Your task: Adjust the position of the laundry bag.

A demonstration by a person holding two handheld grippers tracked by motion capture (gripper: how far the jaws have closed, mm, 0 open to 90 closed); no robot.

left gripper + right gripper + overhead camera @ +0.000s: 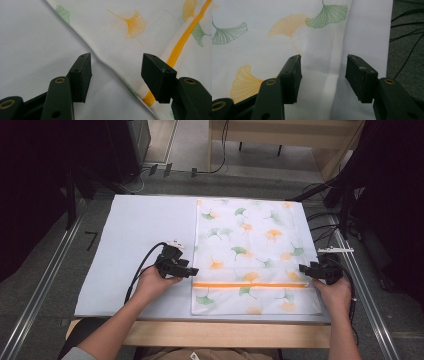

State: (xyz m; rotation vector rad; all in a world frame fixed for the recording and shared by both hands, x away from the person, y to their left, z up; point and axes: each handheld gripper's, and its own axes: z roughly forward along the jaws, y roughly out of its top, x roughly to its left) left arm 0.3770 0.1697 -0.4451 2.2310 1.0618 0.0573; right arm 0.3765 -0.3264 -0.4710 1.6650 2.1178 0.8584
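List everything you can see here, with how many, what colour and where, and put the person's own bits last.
bag: one, white mesh with green and orange leaf print, flat on the right half of the mat
zip: one, orange, across the bag near its near end
mat: one, pale grey, covering the table
table: one, light wood, its near edge showing under the mat
rails: two, silver, on the floor either side of the table
cables: several, black, on the floor right of the table
left hand-held gripper: one, black, open, at the bag's left edge
right hand-held gripper: one, black, open, at the bag's right edge
forearms: two, entering from the bottom
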